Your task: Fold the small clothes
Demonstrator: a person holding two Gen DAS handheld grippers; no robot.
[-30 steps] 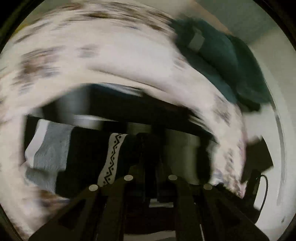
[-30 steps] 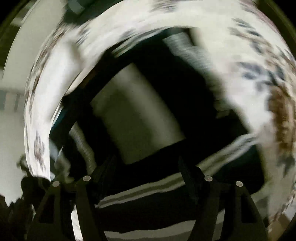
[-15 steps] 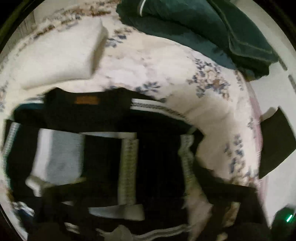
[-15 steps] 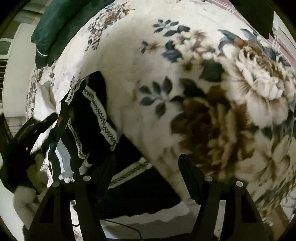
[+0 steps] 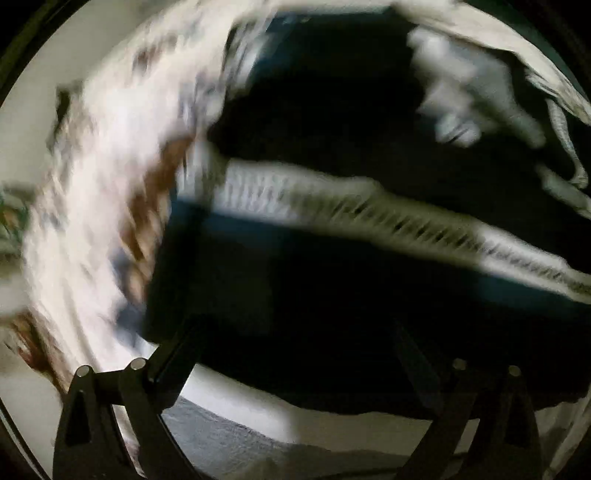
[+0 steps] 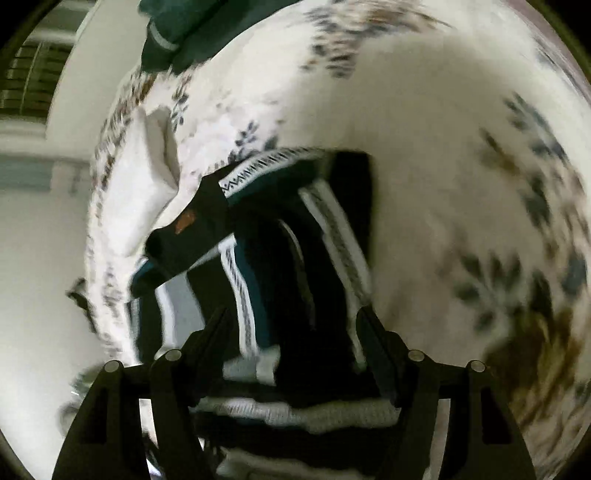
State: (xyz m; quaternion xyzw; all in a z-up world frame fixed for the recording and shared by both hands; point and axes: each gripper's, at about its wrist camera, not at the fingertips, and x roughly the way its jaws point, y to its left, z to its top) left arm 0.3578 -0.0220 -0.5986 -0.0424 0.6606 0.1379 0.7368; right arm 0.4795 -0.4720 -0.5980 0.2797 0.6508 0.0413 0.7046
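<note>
A small dark knitted garment with white patterned bands (image 6: 280, 266) lies folded on a floral bedspread (image 6: 424, 155); a brown label (image 6: 184, 221) shows near its collar. In the blurred left wrist view the same dark garment (image 5: 332, 288) fills the frame, with a white patterned band (image 5: 369, 210) across it. My left gripper (image 5: 295, 343) is open, its fingers (image 5: 173, 350) spread just over the garment's near edge. My right gripper (image 6: 295, 328) is open, fingers (image 6: 210, 332) either side of the garment's near end. Neither holds anything.
A folded white cloth (image 6: 144, 184) lies on the bedspread left of the garment. A dark green blanket (image 6: 192, 26) sits at the far end of the bed. The bed edge and pale floor (image 5: 277, 443) show below the left gripper.
The left gripper was shut on the garment a second ago; it is now open and close over its edge. The right gripper swung from the bare bedspread back over the garment. Both views are motion-blurred.
</note>
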